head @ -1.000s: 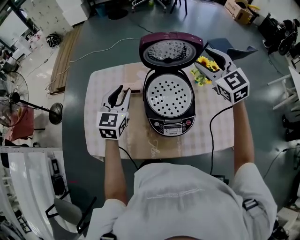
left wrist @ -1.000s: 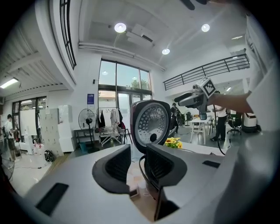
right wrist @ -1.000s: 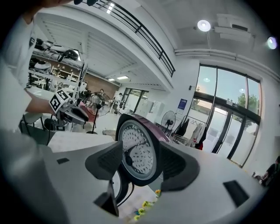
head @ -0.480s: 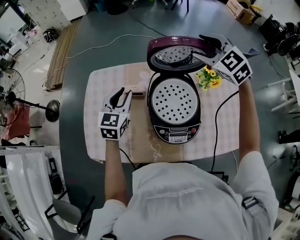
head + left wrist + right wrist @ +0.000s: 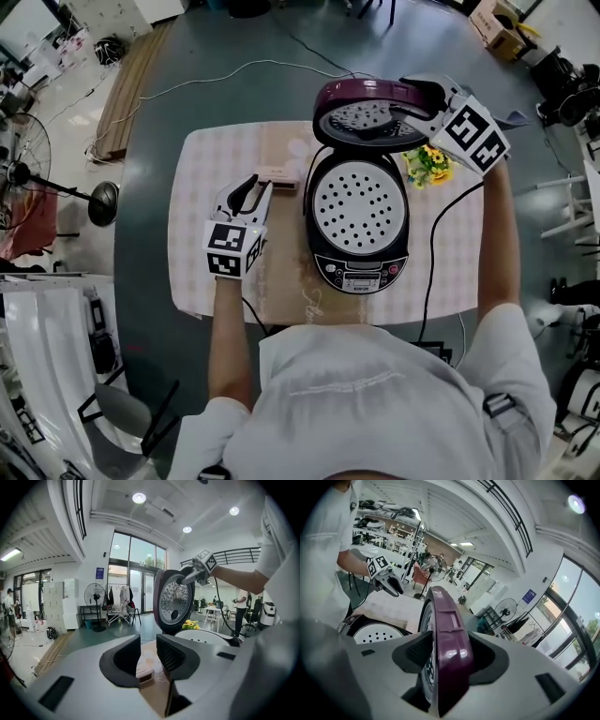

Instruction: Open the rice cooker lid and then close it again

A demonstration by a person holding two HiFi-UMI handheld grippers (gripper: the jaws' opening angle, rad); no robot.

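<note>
The black rice cooker point(image 5: 356, 234) stands open on the table, its perforated inner tray point(image 5: 361, 206) showing. Its maroon lid point(image 5: 361, 108) is raised at the back. My right gripper point(image 5: 408, 105) reaches in from the right and straddles the lid's rim. In the right gripper view the lid point(image 5: 447, 639) fills the gap of the right gripper point(image 5: 450, 656), whose jaws have just been closing; both pads touch the rim. My left gripper point(image 5: 251, 192) hovers left of the cooker, open. In the left gripper view nothing lies inside the left gripper point(image 5: 148, 653).
A checked cloth covers the table point(image 5: 216, 159). A small pale box point(image 5: 277, 176) lies just beyond the left gripper. Yellow flowers point(image 5: 429, 164) sit right of the cooker under the right arm. A black cable point(image 5: 431, 272) trails off the table's near right edge.
The right gripper swung left from over the flowers, rolled, and took the lid's rim between its jaws. The left gripper dropped a little beside the cooker.
</note>
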